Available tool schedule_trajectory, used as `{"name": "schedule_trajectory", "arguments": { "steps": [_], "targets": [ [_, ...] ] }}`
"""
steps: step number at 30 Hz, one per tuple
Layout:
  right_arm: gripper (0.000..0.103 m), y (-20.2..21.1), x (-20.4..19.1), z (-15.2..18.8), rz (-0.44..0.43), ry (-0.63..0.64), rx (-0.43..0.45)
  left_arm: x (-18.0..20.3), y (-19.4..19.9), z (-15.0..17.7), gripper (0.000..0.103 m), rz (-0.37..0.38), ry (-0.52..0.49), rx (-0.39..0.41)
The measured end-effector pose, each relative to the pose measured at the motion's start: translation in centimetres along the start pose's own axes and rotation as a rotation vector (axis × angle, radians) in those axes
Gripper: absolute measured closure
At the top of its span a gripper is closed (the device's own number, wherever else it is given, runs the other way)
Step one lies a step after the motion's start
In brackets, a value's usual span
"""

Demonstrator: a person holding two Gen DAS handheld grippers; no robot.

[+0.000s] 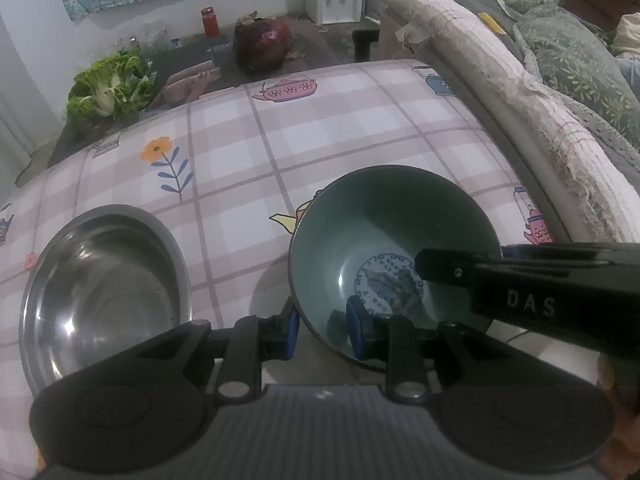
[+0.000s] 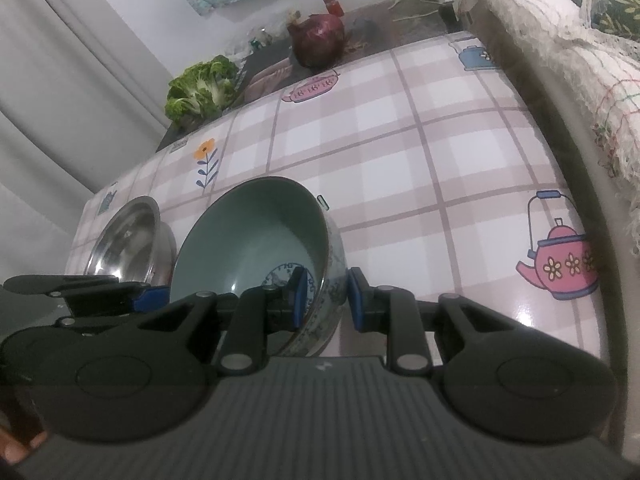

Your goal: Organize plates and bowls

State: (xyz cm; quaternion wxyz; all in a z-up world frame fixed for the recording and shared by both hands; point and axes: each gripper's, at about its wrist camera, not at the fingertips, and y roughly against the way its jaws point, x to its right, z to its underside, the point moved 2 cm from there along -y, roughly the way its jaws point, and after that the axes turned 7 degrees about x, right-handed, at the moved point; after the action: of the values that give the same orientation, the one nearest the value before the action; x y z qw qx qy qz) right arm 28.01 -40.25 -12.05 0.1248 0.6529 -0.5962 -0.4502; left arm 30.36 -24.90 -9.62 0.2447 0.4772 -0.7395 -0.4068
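Note:
A green ceramic bowl (image 1: 394, 248) with a blue printed centre sits tilted near the table's front edge; it also shows in the right wrist view (image 2: 256, 240). My left gripper (image 1: 322, 330) straddles its near left rim, blue pads on either side with small gaps. My right gripper (image 2: 328, 300) straddles the bowl's right wall, one pad inside, one outside, also with gaps. A steel bowl (image 1: 108, 280) sits upright to the left, also in the right wrist view (image 2: 128, 236).
The table (image 1: 320, 136) has a pink checked cloth with teapot prints. Behind it lie lettuce (image 1: 108, 88), a red cabbage (image 1: 262, 42) and a red jar (image 1: 209, 22). A covered sofa arm (image 1: 500, 72) runs along the right side.

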Motion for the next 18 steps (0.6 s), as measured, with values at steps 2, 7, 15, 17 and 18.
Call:
{"name": "schedule_trajectory", "arguments": {
  "steps": [2, 7, 15, 17, 18],
  "targets": [
    [0.081, 0.2, -0.2, -0.1, 0.001, 0.004, 0.001, -0.1, 0.2, 0.0, 0.077, 0.001, 0.002, 0.002],
    [0.081, 0.5, -0.7, -0.3, 0.005, 0.012, 0.005, -0.5, 0.8, -0.1, 0.077, 0.004, 0.009, 0.01],
    [0.081, 1.0, -1.9, -0.7, 0.006, 0.026, 0.009, -1.3, 2.2, -0.4, 0.077, 0.005, 0.027, 0.034],
    [0.081, 1.1, -2.3, -0.8, 0.005, 0.033, 0.01, -1.6, 2.5, -0.5, 0.077, 0.004, 0.033, 0.04],
    [0.081, 1.1, -2.6, -0.9, 0.005, 0.037, 0.011, -1.9, 2.7, -0.5, 0.077, 0.004, 0.036, 0.042]
  ]
}}
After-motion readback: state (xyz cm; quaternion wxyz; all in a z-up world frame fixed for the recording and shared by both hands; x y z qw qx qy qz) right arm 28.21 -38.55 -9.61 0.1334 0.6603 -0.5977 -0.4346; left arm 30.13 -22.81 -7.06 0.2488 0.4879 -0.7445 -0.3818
